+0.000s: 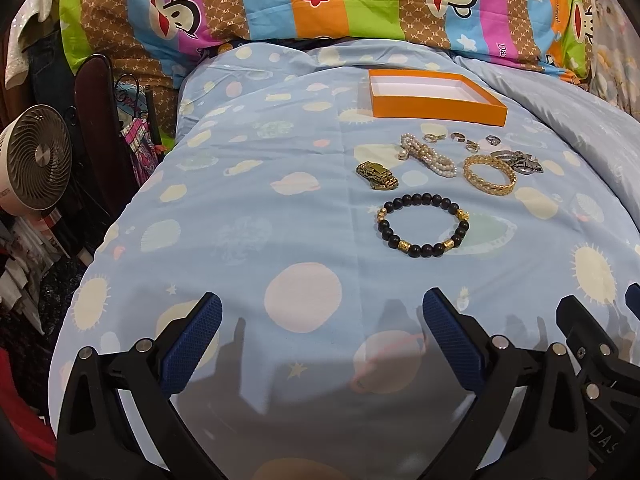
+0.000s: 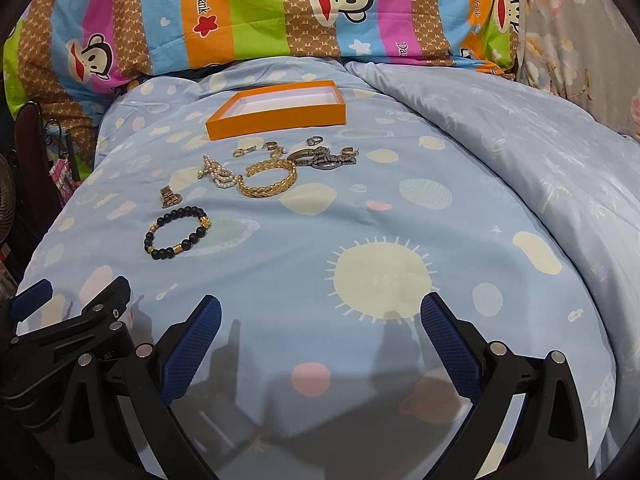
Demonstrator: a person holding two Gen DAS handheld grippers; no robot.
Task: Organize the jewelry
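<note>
**While the box waits bare, every piece lies loose on the bed**

Although both grippers are in place, nothing suggests the sorting has begun. The left gripper (image 1: 320, 344) hovers low over the blue bedcover (image 1: 248, 240) with its fingers spread wide and nothing between them; the right gripper (image 2: 320, 344) sits just beside it, equally wide and equally unloaded.

Ahead of them, the orange box (image 1: 438, 109) rests on the cover near the striped pillow (image 1: 320, 0). Its white interior looks bare, though the near wall hides part of the floor, so a small item tucked there cannot be ruled out.

All the jewelry visible lies outside the box, on the side nearer the grippers. Closest is the black bead bracelet (image 1: 423, 226) with gold spacers, lying flat and apart from the rest. Beyond it sit a folded gold link band (image 1: 377, 175), a bunched pearl strand (image 1: 428, 156), and a gold woven bangle (image 1: 490, 174). A dark metal chain piece (image 1: 520, 160) touches or overlaps the bangle's far edge. Just short of the box wall is a row of small rings (image 1: 464, 141).

Judging by this layout, the whole task remains: each piece must be lifted and placed inside. The bead bracelet seems the natural first pick, being nearest and clear of its neighbours.
</note>
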